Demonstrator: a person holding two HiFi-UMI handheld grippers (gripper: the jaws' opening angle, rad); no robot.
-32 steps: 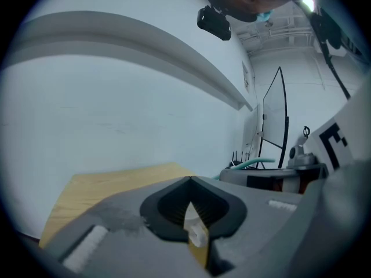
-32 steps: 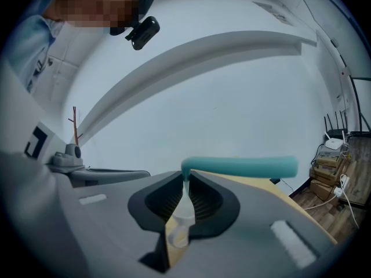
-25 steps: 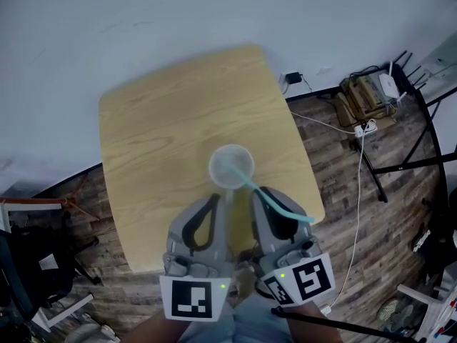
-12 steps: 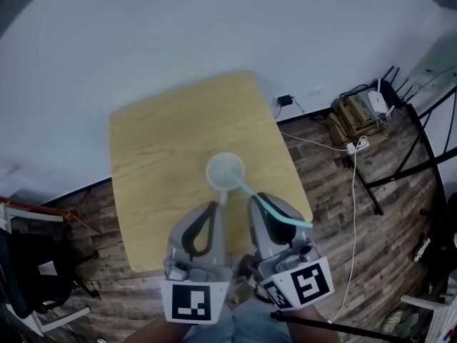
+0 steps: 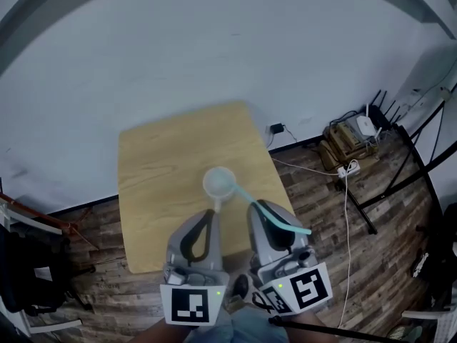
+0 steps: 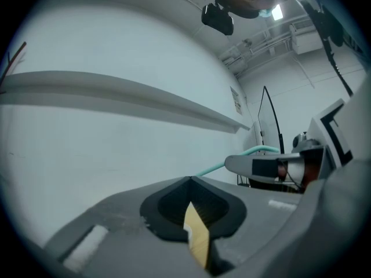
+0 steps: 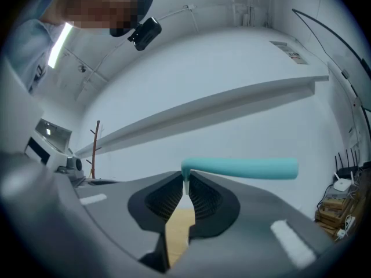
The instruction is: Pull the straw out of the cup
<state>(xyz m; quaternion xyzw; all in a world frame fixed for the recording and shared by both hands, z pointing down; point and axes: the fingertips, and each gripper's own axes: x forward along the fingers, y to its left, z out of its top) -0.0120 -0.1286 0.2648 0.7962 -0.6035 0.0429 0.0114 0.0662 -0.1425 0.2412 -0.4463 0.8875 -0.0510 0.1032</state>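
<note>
Both clamped, L gripper (image 5: 215, 211) on cup (image 5: 218, 182), R gripper (image 7: 185, 183) on straw (image 7: 243, 168), cup blurry.

I had open air ahead up to the wall (image 5: 214, 41), with the cup (image 5: 219, 182) just past my left gripper (image 5: 214, 211) (the right gripper (image 5: 251, 206) crowded close beside it) and cables (image 5: 346, 195) and boxes (image 5: 344, 145) cluttering the floor at my right.

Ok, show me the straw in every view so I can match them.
Head view: lower centre, the straw slants from the cup across the right tool.
Left gripper view: right of centre, running behind the right tool's tip.
Right gripper view: centre, a level bar pinched at its bend.
Shared landmark: the right tool, which holds it.
</note>
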